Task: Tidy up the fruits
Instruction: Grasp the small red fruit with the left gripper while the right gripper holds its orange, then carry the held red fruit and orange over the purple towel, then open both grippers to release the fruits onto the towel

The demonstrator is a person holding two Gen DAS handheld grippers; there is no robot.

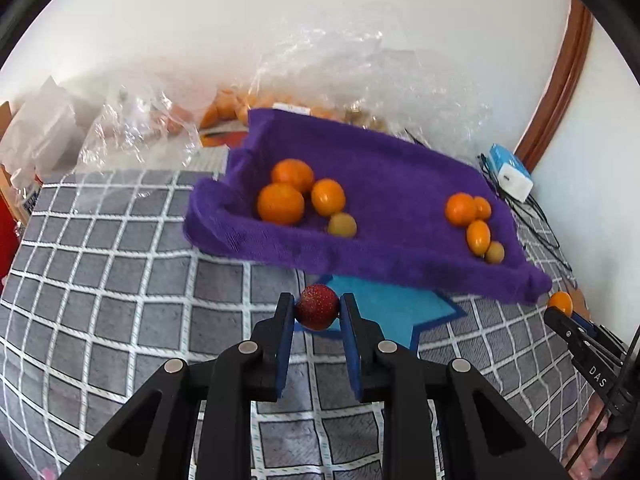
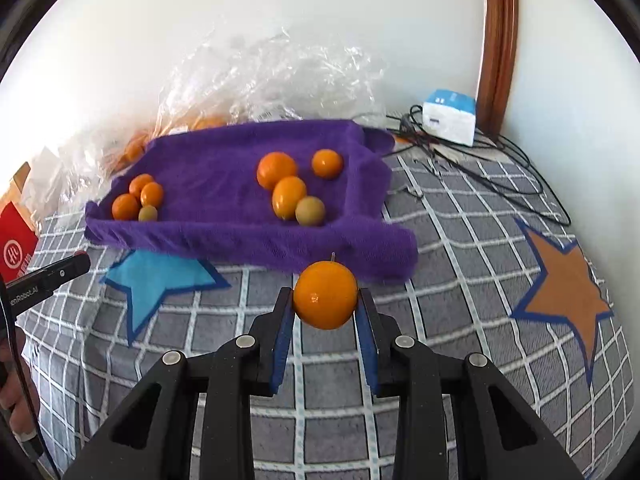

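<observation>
My left gripper [image 1: 318, 307] is shut on a small red fruit [image 1: 317, 306], held above the checked cloth in front of the purple towel-lined tray [image 1: 380, 176]. My right gripper [image 2: 325, 295] is shut on an orange [image 2: 325, 294], held just before the tray's [image 2: 208, 160] near edge. The tray holds two groups of fruit: oranges with a greenish-brown fruit on the left [image 1: 286, 196] and on the right [image 1: 472, 216]. The right gripper with its orange [image 1: 560, 303] also shows at the right edge of the left wrist view. The left gripper's finger [image 2: 52, 272] shows at the left of the right wrist view.
Clear plastic bags with more oranges [image 1: 224, 108] lie behind the tray against the wall. A white and blue box [image 2: 450, 116] with black cables sits at the back right. A red box [image 2: 16, 240] stands at the left. The checked cloth [image 2: 460, 248] has blue and orange star patches.
</observation>
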